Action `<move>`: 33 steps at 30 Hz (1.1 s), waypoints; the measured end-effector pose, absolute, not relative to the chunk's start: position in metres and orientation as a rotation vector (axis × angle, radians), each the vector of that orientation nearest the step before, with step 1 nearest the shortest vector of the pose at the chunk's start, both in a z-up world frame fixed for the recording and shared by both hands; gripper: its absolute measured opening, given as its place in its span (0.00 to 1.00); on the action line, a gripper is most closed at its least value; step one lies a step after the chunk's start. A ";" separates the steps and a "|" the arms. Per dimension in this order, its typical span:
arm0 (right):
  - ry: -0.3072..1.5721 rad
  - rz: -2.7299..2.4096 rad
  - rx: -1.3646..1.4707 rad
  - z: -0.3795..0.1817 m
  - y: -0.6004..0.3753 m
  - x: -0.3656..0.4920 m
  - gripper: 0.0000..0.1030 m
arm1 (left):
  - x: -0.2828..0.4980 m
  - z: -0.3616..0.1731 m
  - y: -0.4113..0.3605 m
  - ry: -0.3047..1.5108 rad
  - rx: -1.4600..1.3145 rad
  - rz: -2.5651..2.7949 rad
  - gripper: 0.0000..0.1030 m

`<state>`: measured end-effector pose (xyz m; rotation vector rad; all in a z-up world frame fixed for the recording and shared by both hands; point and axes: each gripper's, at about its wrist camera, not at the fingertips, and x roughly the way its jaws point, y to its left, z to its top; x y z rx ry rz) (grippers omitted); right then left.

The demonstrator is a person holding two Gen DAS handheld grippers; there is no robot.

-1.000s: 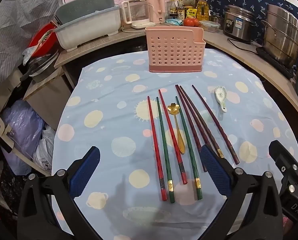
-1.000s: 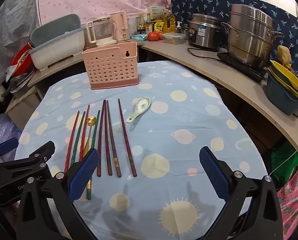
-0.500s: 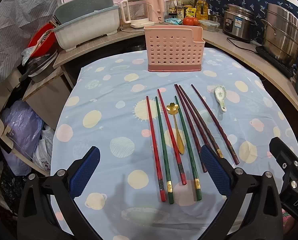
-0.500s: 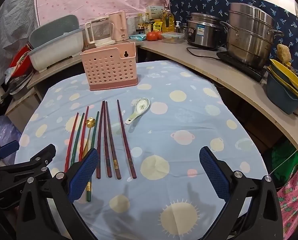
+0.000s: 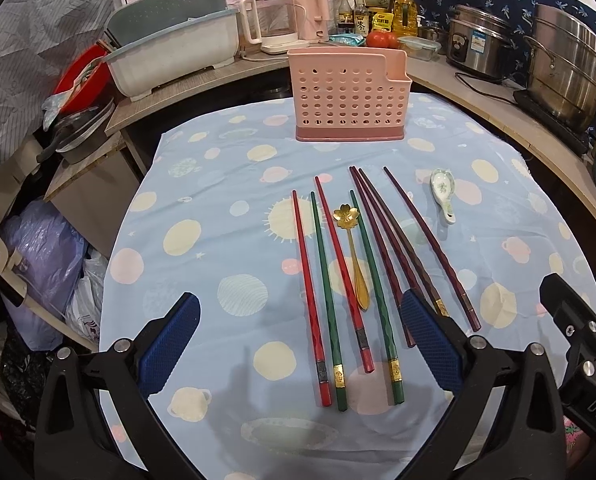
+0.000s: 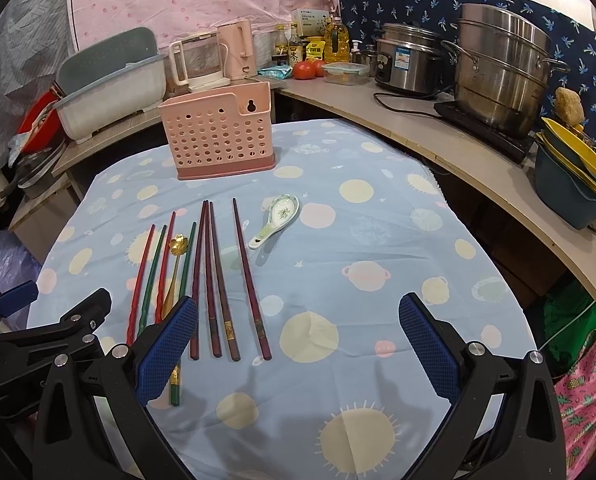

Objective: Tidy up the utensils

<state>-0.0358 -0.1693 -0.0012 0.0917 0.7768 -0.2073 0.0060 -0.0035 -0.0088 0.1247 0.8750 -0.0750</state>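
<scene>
A pink perforated utensil holder stands upright at the far side of the table. In front of it lie red chopsticks, green chopsticks, dark maroon chopsticks, a gold flower-headed spoon and a white ceramic spoon. My left gripper is open and empty above the near ends of the red and green chopsticks. My right gripper is open and empty above the near ends of the maroon chopsticks.
A blue polka-dot cloth covers the round table. A curved counter behind holds a grey dish tub, kettles, bottles, a rice cooker and steel pots. Bags lie on the floor at the left.
Both grippers have drifted slightly back and up from the table; the utensils have not moved. Both stay open.
</scene>
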 end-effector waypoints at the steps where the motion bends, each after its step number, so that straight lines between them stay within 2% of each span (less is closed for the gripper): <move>1: 0.776 -0.207 0.093 -0.001 -0.170 -0.036 0.94 | 0.006 -0.009 -0.003 0.876 0.124 -0.076 0.93; 33: 0.773 -0.207 0.099 0.000 -0.170 -0.038 0.94 | 0.002 -0.010 -0.001 0.879 0.123 -0.067 0.93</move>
